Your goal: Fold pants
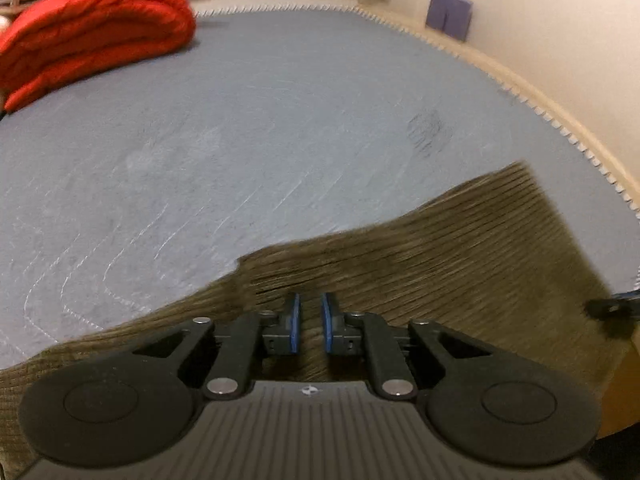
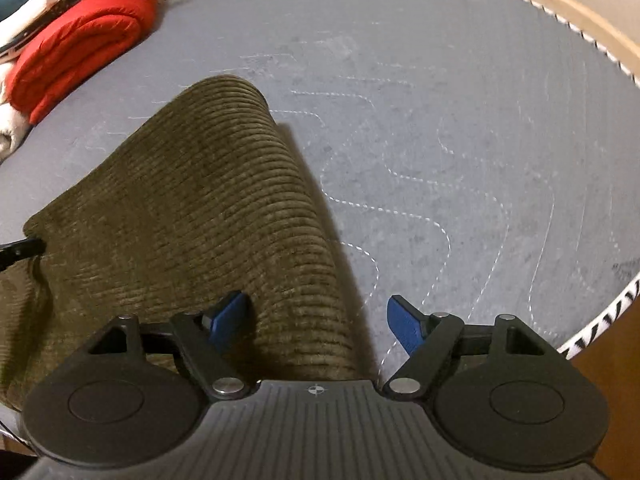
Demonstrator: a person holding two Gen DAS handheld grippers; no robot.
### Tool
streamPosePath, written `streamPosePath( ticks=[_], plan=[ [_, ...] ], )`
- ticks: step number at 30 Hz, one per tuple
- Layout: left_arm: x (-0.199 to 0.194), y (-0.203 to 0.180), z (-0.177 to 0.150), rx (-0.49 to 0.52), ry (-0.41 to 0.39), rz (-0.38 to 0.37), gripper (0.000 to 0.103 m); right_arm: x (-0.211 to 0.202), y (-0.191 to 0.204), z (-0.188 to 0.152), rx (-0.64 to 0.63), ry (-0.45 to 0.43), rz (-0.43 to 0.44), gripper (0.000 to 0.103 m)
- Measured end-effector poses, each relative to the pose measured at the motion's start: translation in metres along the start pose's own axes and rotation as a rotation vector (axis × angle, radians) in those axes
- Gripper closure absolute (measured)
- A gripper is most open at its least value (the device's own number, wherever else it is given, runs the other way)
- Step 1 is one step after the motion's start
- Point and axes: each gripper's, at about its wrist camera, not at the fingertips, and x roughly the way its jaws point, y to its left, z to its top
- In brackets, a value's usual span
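Note:
The olive-brown corduroy pants (image 1: 420, 252) lie on a grey quilted bed (image 1: 240, 140). In the left wrist view my left gripper (image 1: 311, 324) has its blue pads close together with a narrow gap, and the fabric runs between and under them. In the right wrist view the pants (image 2: 200, 216) form a raised fold running away from me. My right gripper (image 2: 320, 320) is open wide, its left pad on the fabric and its right pad over the bare bed, astride the fold's right edge. The other gripper's tip (image 2: 20, 250) shows at the left.
A folded red blanket (image 1: 88, 32) lies at the bed's far left, also seen in the right wrist view (image 2: 84, 36). A wooden bed frame (image 1: 560, 108) and wall run along the right. A purple item (image 1: 448, 14) leans on the wall. The bed's near right edge (image 2: 600, 320) is close.

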Motion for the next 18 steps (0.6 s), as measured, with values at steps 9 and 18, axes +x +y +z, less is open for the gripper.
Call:
streamPosePath(
  ticks=[9,18],
  plan=[
    [-0.018,-0.043,-0.034,0.141,0.115,-0.152,0.069,0.002,0.003,-0.006,-0.011,-0.007,0.010,0.024],
    [-0.020,-0.065,-0.077,0.371,0.233,-0.116,0.070,0.002,0.010,-0.005,-0.027,-0.007,-0.008,0.025]
  ],
)
